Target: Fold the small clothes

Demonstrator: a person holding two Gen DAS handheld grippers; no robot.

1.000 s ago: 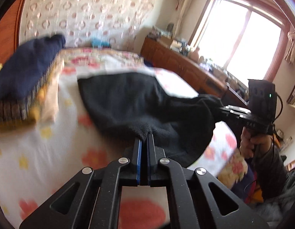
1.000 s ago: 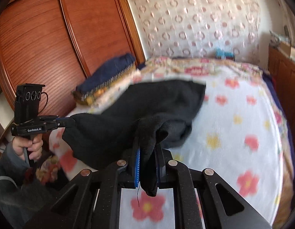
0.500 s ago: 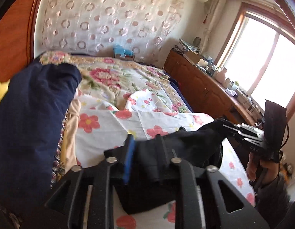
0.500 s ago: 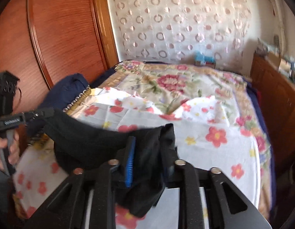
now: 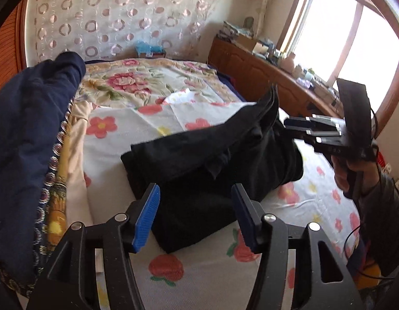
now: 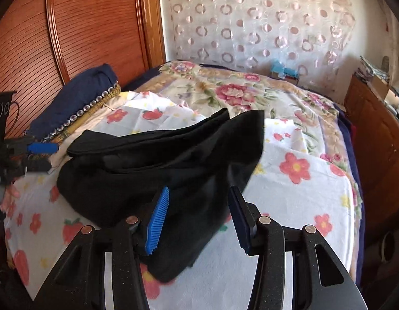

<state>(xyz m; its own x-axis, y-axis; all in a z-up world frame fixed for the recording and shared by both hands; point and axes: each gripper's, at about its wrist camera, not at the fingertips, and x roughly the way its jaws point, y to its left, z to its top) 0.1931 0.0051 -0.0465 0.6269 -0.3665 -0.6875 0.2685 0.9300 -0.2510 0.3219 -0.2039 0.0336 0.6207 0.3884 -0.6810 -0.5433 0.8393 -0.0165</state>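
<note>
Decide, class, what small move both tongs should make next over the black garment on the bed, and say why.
Probably draw both back clear of the cloth. The left tongs and right tongs are opening, pads off the black garment, which lies doubled on the flowered sheet. One corner juts up, so smoothing may follow.

Left claw (image 5: 195, 214) and right claw (image 6: 199, 217) tilt downward, jaws opening, gripping nothing.

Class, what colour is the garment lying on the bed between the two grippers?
Black; the garment shows best in the right wrist view.
</note>
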